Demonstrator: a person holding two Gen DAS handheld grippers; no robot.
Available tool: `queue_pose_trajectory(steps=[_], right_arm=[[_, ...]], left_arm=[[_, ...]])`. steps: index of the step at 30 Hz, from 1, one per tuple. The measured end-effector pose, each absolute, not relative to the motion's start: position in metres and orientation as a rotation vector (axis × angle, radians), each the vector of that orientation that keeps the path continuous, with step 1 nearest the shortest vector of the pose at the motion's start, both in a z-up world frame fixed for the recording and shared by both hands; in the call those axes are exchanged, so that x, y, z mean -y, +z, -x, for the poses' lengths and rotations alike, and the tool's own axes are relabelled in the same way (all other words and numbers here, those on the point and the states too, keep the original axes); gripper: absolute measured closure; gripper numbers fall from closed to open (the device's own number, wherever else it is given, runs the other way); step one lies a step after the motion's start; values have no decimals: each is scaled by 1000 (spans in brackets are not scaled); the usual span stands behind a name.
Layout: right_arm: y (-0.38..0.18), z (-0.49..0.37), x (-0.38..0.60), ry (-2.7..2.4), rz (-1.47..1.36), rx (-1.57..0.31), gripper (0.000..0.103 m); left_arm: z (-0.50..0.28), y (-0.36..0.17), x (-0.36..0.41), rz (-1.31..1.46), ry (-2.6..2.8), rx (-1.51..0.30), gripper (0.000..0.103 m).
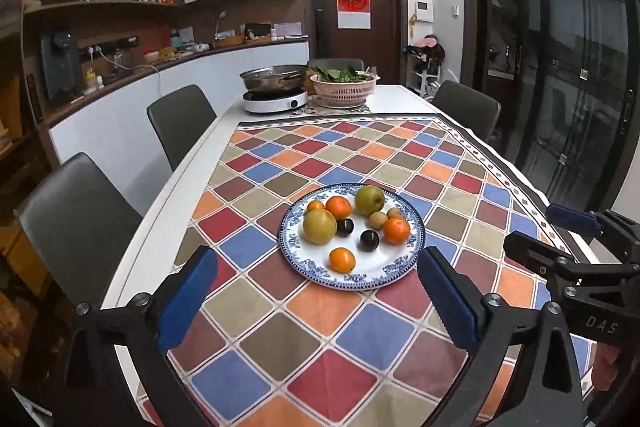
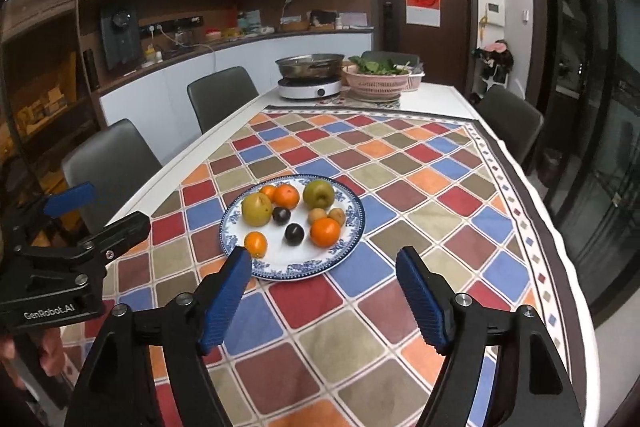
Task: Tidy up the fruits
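A round white plate with a blue patterned rim (image 1: pixel 294 245) sits on a tablecloth of red, blue, orange and tan diamonds (image 1: pixel 280 343) that covers the near part of a white table (image 1: pixel 396 95).

On the plate, taking its centre as the clock's centre in the left wrist view: a large yellow-green pear-like fruit (image 1: pixel 319 226) lies at nine o'clock, a rounder green one (image 1: pixel 370 201) at one o'clock. An orange citrus fruit (image 1: pixel 338 207) lies at eleven o'clock with a smaller one (image 1: pixel 315 205) just beside it towards ten. Another orange citrus fruit (image 1: pixel 397 230) lies at three o'clock, a fourth (image 1: pixel 342 259) at six. Two dark plums (image 1: pixel 345 227) (image 1: pixel 369 239) lie near the middle. Two small brown fruits (image 1: pixel 377 218) (image 1: pixel 395 213) lie at two o'clock.

The left gripper (image 1: pixel 316 291) hangs above the cloth just short of the plate's near rim, its blue-padded fingers (image 1: pixel 188 301) spread wide with nothing between them. The right gripper (image 2: pixel 324 293) does likewise, its blue pads (image 2: pixel 226 301) parted less widely and also empty, one tip overlapping the plate's near rim in its own view.

At the table's far end stand a steel pan on a white induction cooker (image 1: pixel 276 101) and a pink colander of leafy greens (image 1: pixel 344 89). Dark grey chairs (image 1: pixel 180 125) flank the table.
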State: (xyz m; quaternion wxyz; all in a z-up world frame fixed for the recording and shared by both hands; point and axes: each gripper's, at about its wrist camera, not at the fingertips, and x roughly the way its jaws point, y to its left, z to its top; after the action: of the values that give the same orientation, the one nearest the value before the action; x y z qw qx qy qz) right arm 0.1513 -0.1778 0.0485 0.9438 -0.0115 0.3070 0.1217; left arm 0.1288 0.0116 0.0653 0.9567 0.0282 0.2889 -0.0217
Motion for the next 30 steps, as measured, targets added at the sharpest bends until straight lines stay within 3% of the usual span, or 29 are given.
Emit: queue_pose_trajectory(steps=[30], right_arm=[[57, -84, 176, 230, 52, -571, 25]], left_arm=[[-60, 72, -14, -63, -3, -553, 0]])
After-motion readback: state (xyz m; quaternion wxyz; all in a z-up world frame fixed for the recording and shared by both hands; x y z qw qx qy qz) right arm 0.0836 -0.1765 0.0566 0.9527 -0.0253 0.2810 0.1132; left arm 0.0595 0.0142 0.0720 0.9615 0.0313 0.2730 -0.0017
